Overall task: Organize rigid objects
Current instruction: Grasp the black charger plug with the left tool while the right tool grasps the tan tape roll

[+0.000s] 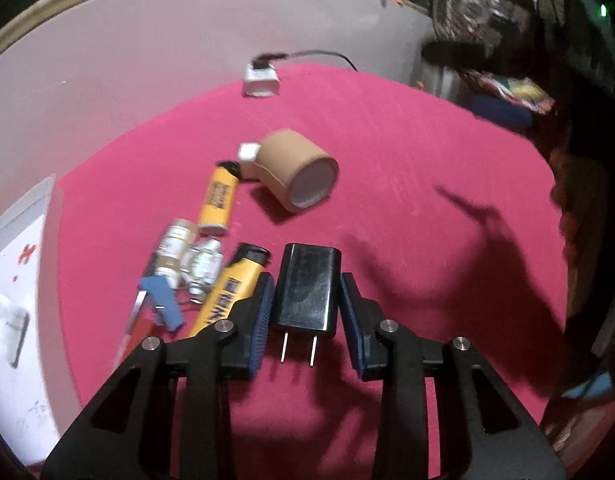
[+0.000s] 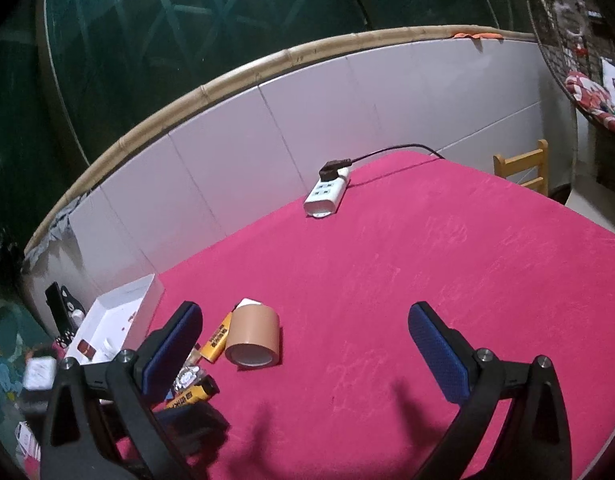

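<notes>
On a table draped in a pink cloth (image 1: 407, 168), the left gripper (image 1: 307, 312) straddled a black charger (image 1: 307, 288) that lay flat with its two metal prongs pointing back toward the camera. Its blue pads (image 1: 263, 320) stood at either side of the charger's body; the left pad sat right against the charger while a thin gap showed at the right pad, so the jaws were narrowed around it but not visibly clamped. Just left of the charger lay a yellow tube (image 1: 231, 288) with a black cap, partly hidden by the left finger. Beyond it were a cluster of small glass bottles (image 1: 191, 256), a blue plastic piece (image 1: 161, 296) and a second yellow tube (image 1: 219, 198). A roll of brown tape (image 1: 295, 170) rested on its side farther back, with a small white cube (image 1: 248, 152) touching its far end. A white power strip (image 2: 325, 194) with a black plug and cord sat at the far edge of the table, against a pale panelled wall (image 2: 227, 148). A white box (image 2: 119, 316) stood just off the table's left edge. The right gripper (image 2: 307, 344) hung over bare cloth to the right of the tape, its jaws wide apart and holding nothing. A wooden chair (image 2: 523, 170) showed past the table's far right corner.
</notes>
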`<state>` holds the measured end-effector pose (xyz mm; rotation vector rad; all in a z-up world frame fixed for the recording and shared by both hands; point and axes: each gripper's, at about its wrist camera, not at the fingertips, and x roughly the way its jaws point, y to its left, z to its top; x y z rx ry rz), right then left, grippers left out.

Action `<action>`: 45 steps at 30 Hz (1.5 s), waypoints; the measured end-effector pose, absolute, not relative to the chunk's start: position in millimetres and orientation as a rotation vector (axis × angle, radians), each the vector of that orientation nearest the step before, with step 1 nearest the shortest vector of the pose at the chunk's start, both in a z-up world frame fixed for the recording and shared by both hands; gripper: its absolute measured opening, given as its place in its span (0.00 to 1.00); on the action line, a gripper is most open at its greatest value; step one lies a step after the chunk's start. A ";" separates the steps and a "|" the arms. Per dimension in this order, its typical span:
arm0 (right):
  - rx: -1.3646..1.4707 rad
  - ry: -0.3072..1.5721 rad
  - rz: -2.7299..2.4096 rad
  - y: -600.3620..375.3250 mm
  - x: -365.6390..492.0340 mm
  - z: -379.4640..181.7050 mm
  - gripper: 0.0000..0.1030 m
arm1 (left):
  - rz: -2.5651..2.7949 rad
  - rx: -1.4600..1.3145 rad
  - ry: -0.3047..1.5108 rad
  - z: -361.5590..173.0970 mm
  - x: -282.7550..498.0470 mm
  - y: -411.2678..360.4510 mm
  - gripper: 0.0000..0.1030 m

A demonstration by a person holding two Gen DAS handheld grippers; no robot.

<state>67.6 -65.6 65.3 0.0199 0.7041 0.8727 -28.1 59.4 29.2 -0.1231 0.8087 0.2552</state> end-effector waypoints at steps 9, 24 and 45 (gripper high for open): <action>-0.094 0.733 0.886 -39.7 56.0 51.2 1.00 | 0.438 -0.185 0.689 67.0 -61.4 78.0 0.32; -0.315 0.794 0.908 33.7 45.2 20.1 1.00 | 0.657 -0.333 0.601 74.2 -115.3 130.3 0.31; -0.420 0.853 0.886 69.9 49.6 -12.9 0.53 | 0.740 -0.371 0.586 72.2 -135.6 147.6 0.32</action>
